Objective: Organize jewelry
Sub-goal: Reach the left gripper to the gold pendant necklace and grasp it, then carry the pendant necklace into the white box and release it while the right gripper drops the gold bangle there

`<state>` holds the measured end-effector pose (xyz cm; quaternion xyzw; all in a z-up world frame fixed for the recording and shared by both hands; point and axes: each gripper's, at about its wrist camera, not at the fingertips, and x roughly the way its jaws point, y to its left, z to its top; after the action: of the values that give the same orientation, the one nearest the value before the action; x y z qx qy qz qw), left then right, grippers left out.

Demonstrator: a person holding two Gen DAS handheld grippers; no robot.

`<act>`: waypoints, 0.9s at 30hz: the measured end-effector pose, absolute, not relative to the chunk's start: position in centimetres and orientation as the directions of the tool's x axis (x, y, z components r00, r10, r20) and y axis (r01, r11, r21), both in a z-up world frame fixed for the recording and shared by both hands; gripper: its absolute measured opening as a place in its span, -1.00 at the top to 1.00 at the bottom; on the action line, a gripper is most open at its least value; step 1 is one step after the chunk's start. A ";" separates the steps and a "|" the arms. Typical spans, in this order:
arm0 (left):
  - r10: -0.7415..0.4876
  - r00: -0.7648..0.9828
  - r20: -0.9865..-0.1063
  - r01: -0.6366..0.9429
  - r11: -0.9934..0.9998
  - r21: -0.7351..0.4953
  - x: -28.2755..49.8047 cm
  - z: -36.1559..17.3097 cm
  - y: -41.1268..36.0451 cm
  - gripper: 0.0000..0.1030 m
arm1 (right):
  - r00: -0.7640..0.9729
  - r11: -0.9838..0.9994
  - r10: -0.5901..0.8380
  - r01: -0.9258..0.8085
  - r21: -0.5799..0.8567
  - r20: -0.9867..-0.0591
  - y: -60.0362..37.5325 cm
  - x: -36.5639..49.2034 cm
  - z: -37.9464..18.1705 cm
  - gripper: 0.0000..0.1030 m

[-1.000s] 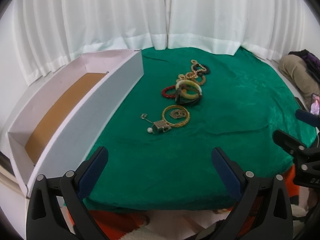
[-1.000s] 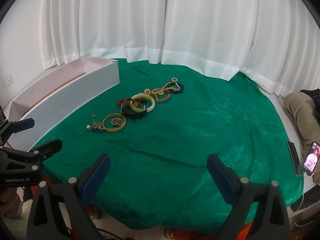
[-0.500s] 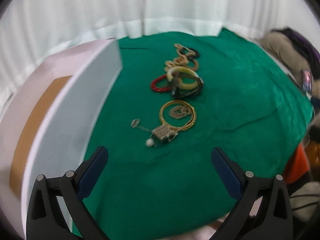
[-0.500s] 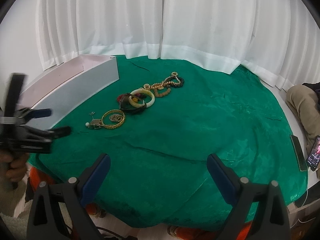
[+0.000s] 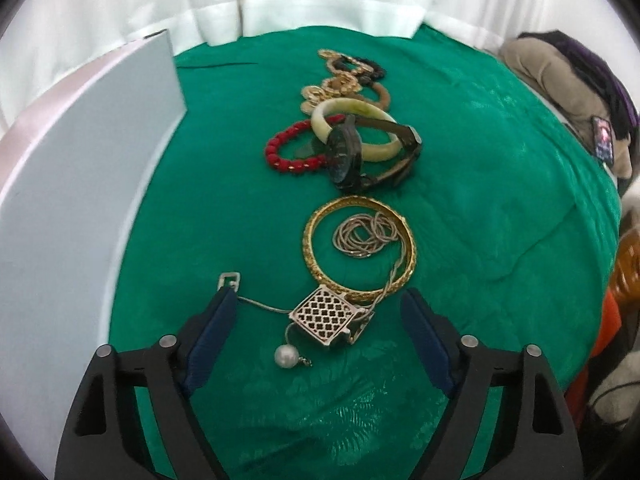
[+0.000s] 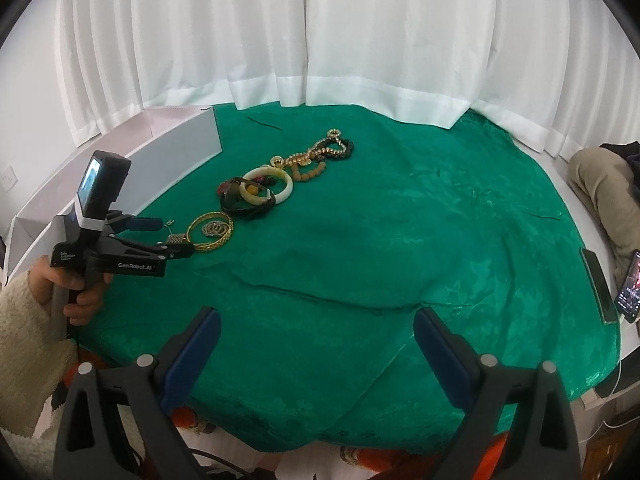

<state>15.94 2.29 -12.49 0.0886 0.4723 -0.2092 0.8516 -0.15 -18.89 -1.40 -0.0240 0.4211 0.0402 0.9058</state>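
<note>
A row of jewelry lies on the green cloth. Nearest is a square lattice pendant with a pearl on a thin chain. Behind it a gold bangle rings a coiled chain. Further back lie a dark watch, a red bead bracelet, a pale jade bangle and gold and black chains. My left gripper hovers low with its jaws closing. The pendant is between them and the pads do not touch it. My right gripper is open over bare cloth near the front edge.
A long white box stands along the left side of the table. White curtains hang behind. A seated person's leg and a phone are at the right edge. A hand in a cream sleeve holds the left gripper.
The left gripper came forward and down from the table's near edge to the pendant, and its jaws have narrowed. The right gripper has stayed in place.
</note>
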 end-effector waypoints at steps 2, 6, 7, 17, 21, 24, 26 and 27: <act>-0.284 0.451 -0.846 0.468 0.883 -0.047 15.8 -12.7 2.0 -0.43 | 0.644 0.995 0.052 -0.094 -0.012 -0.763 -18.9 -0.1 -1.3 -0.92; -0.297 0.444 -0.845 0.499 0.865 -0.042 15.3 -12.4 1.8 0.05 | 0.641 0.996 0.049 -0.089 -0.011 -0.766 -18.9 -0.1 -1.4 -0.92; -0.297 0.442 -0.846 0.504 0.863 -0.040 15.3 -12.4 1.7 0.10 | 0.639 0.996 0.048 -0.087 -0.010 -0.767 -18.9 -0.1 -1.4 -0.92; -0.348 0.491 -0.798 0.453 0.885 -0.107 13.7 -9.5 3.4 0.14 | 0.644 0.997 0.044 -0.077 -0.007 -0.763 -19.3 0.2 -1.3 -0.92; -0.388 0.542 -0.746 0.406 0.897 -0.173 13.2 -6.3 4.9 0.14 | 0.639 0.997 0.052 -0.075 0.004 -0.767 -19.5 0.9 -1.5 -0.92; -0.395 0.584 -0.709 0.375 0.906 -0.196 12.8 -4.0 5.9 0.14 | 0.648 0.994 0.080 -0.110 0.011 -0.758 -19.3 1.8 -1.3 -0.92; -0.391 0.610 -0.689 0.349 0.913 -0.209 12.3 -2.6 6.6 0.14 | 0.648 0.987 0.121 -0.160 0.021 -0.752 -18.6 2.5 -1.2 -0.92; -0.388 0.620 -0.682 0.337 0.917 -0.215 12.2 -2.1 6.9 0.14 | 0.633 0.973 0.182 -0.224 0.048 -0.753 -17.8 3.4 -1.3 -0.92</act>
<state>12.18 6.88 -2.06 -0.0329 0.3868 -0.2015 0.8993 3.42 -17.81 -1.25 -0.0251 0.4135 0.1124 0.9032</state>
